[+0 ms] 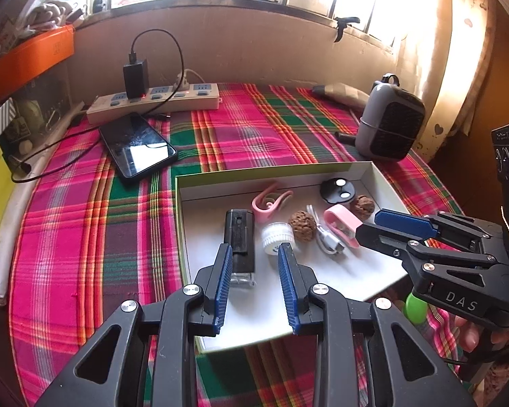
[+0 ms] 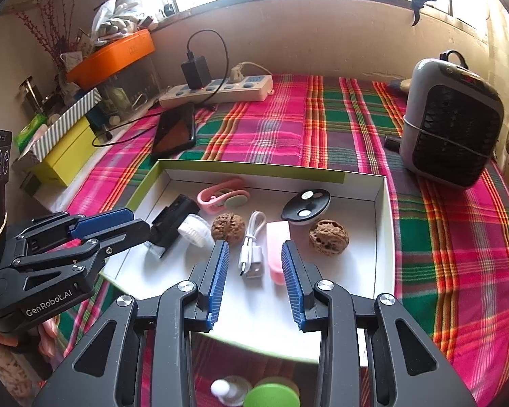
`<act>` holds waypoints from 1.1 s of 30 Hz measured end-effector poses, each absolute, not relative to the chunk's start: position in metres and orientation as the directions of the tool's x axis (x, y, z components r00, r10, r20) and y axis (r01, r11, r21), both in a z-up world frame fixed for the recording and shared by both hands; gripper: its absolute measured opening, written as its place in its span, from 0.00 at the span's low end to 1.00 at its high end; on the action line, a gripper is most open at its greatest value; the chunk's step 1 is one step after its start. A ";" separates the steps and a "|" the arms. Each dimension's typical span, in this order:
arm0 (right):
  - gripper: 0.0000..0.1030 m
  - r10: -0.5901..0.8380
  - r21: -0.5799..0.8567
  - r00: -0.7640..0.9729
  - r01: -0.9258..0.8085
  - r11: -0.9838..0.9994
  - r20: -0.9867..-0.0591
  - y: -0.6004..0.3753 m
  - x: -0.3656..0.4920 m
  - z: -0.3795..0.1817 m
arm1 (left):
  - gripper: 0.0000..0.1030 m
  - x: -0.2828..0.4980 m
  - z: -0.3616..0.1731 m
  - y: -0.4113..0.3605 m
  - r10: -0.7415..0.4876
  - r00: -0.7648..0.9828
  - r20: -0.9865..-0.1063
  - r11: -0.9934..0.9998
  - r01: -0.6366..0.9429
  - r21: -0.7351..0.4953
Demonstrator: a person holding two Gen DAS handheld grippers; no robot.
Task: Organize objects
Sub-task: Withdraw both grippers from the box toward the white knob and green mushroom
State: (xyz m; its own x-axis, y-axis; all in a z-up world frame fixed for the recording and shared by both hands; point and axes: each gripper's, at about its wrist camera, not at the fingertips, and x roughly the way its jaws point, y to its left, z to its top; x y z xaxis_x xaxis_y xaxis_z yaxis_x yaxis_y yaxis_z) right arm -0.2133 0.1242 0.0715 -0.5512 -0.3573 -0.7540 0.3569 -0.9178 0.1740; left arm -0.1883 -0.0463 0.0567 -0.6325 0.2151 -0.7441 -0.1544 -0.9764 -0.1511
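Crowding is the risk: both the left gripper [image 1: 252,247] and the right gripper [image 2: 254,246] hang narrow and empty over the shallow white cardboard box [image 2: 385,237] on the plaid-covered worktop [image 1: 85,237]. Inside it, the white USB cable [image 2: 252,254] lies just beside the pink plastic clip [image 2: 277,254] and a brown wrinkled walnut [image 2: 228,229], so a careless closing could catch two things or roll the walnut away.

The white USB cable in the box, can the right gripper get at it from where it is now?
Probably yes. The right gripper hangs open and empty just above the white USB cable, which lies uncovered in the box. The pink clip and a walnut lie close on either side, so the fingers could nudge them.
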 end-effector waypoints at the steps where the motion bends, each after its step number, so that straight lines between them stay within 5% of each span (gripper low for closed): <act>1: 0.33 -0.358 0.175 -0.553 0.357 -0.918 -0.752 0.125 -0.211 0.073 | 0.25 -0.185 0.058 -0.047 0.216 -0.634 -0.742 -0.976 -0.154 -0.153; 33: 0.33 -0.295 0.143 -0.659 0.275 -0.951 -0.692 0.156 -0.116 0.067 | 0.25 -0.100 0.051 -0.029 0.338 -0.638 -0.692 -0.941 -0.237 -0.241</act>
State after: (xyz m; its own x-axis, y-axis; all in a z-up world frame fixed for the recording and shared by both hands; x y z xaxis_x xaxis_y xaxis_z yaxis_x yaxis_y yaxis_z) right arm -0.1160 0.1565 0.0667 -0.6587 -0.2946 -0.6923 0.2753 -0.9507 0.1425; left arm -0.1005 -0.0285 0.0512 -0.6381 0.3378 -0.6919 -0.2367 -0.9412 -0.2411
